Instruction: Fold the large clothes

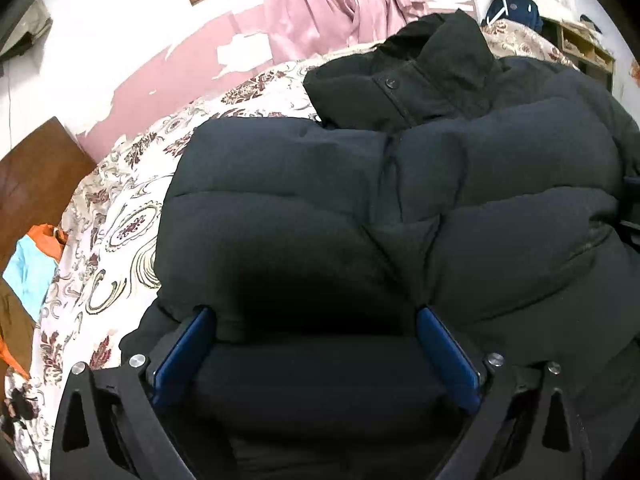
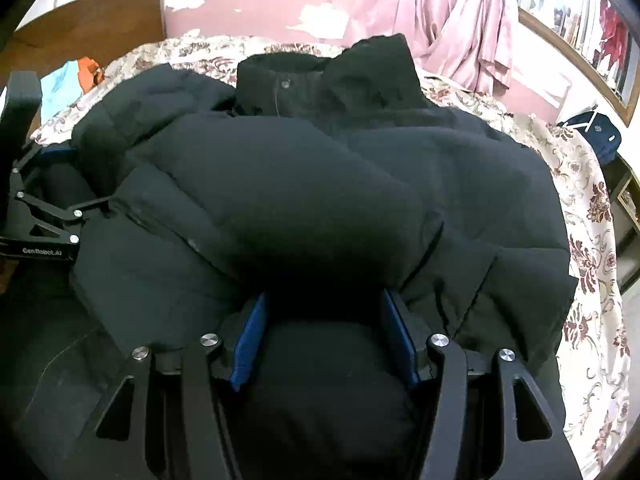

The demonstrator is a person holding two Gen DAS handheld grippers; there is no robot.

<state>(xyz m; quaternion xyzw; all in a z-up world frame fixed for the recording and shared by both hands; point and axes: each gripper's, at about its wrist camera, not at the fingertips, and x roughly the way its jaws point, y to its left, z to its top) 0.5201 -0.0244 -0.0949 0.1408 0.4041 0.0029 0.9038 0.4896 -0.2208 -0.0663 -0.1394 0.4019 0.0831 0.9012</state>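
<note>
- Left wrist view showed the left gripper (image 1: pixel 316 320) nearest of all, its blue pads spread wide over the near hem of the black puffer jacket (image 1: pixel 400 208) — padding bulged between the fingers, yet neither pad appeared to press on it, so I judged it open and holding nothing.
- Right wrist view showed the right gripper (image 2: pixel 324 304) beside the same hem, its jaws about half apart with a roll of jacket filling the gap; whether the pads (image 2: pixel 250 340) were squeezing that roll could not be told from the frames.
- Both grippers sat at the jacket's hem end, the left one toward the jacket's left edge and the right one toward its right, so neither was clearly nearer.
- Beyond the hem, the jacket's long axis ran straight away from both grippers — quilted body first, collar (image 2: pixel 320 76) farthest.
- Under and around the jacket lay the floral bedspread (image 1: pixel 120 216), which showed past the collar and along both sides.
- Judging from this, the coming fold would turn on carrying the hem away toward the collar, along that axis.
</note>
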